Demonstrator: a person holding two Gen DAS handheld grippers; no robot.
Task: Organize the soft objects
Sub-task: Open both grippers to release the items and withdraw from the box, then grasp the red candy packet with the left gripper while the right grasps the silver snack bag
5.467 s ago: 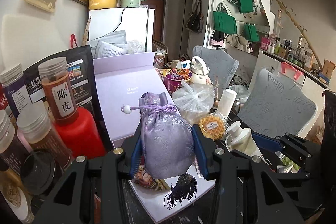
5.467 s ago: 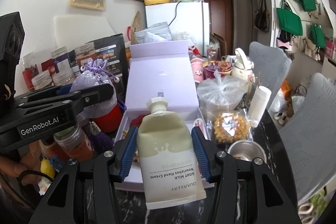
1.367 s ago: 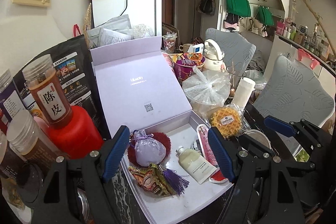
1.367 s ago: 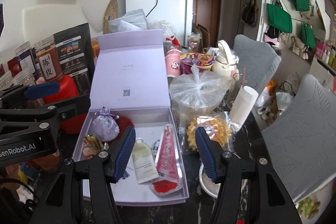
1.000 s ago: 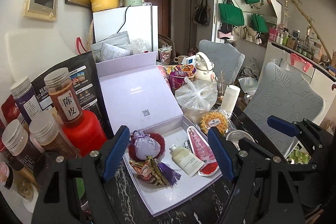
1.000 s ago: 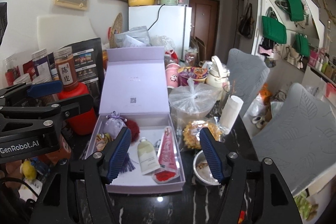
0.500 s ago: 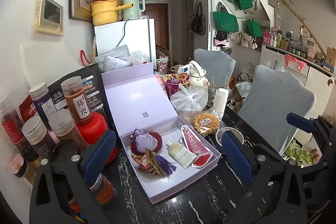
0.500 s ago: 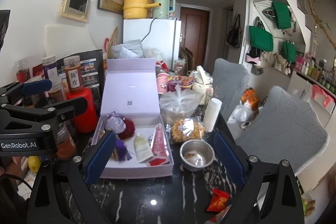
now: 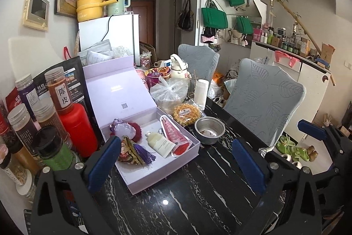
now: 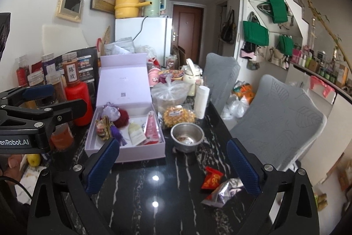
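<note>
An open lilac box [image 9: 140,177] [image 10: 140,152] stands on the black marble table. In it lie a purple sachet [image 9: 123,130] [image 10: 110,112] on a red pompom [image 9: 137,128], a patterned pouch with a purple tassel [image 9: 129,151] [image 10: 103,124], a cream hand cream tube [image 9: 159,143] [image 10: 136,135] and a pink tube [image 9: 170,130] [image 10: 151,124]. My left gripper [image 9: 175,143] hangs open in front of the box with nothing between its pads. My right gripper [image 10: 171,147] is back from the box too; its jaws are opening and hold nothing.
A steel bowl [image 10: 187,136] sits right of the box. A red packet [image 10: 212,177] and a silver packet [image 10: 222,191] lie near the right gripper. Jars and a red bottle [image 9: 77,124] crowd the left. Bagged snacks [image 9: 186,111] and grey chairs [image 9: 264,102] stand behind and right.
Both grippers have drawn back from the box and their jaws have spread wider. The sachet and the hand cream tube, held earlier, now lie in the box.
</note>
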